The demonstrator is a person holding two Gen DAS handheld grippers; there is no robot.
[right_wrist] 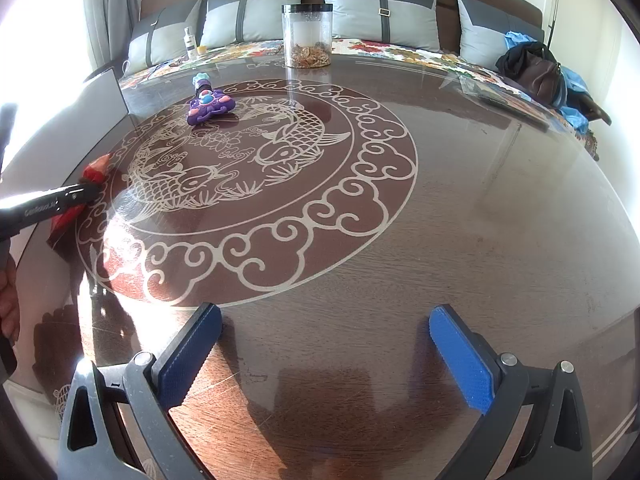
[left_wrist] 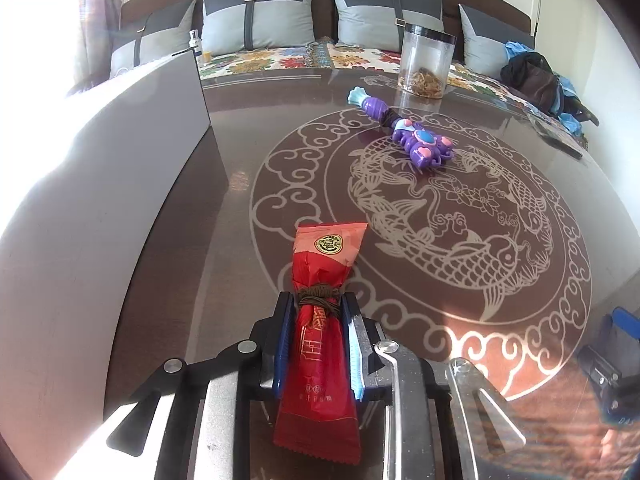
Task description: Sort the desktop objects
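Observation:
My left gripper [left_wrist: 316, 304] is shut on a red snack packet [left_wrist: 324, 280] tied with brown cord, held over the table near its left side. The packet also shows at the left edge of the right wrist view [right_wrist: 96, 170]. A purple toy wand [left_wrist: 408, 132] lies on the fish pattern further back; it shows in the right wrist view too [right_wrist: 210, 106]. A clear jar with a black lid [left_wrist: 426, 62] stands near the far edge, also seen from the right wrist [right_wrist: 307, 36]. My right gripper [right_wrist: 326, 328] is open and empty above the table's near part.
A grey open box [left_wrist: 120, 168] stands at the table's left side. The brown table [right_wrist: 460, 208] has a glass top with a white fish design. A sofa with grey cushions [left_wrist: 260, 20] runs behind it, with a dark bag [right_wrist: 536, 68] at the right.

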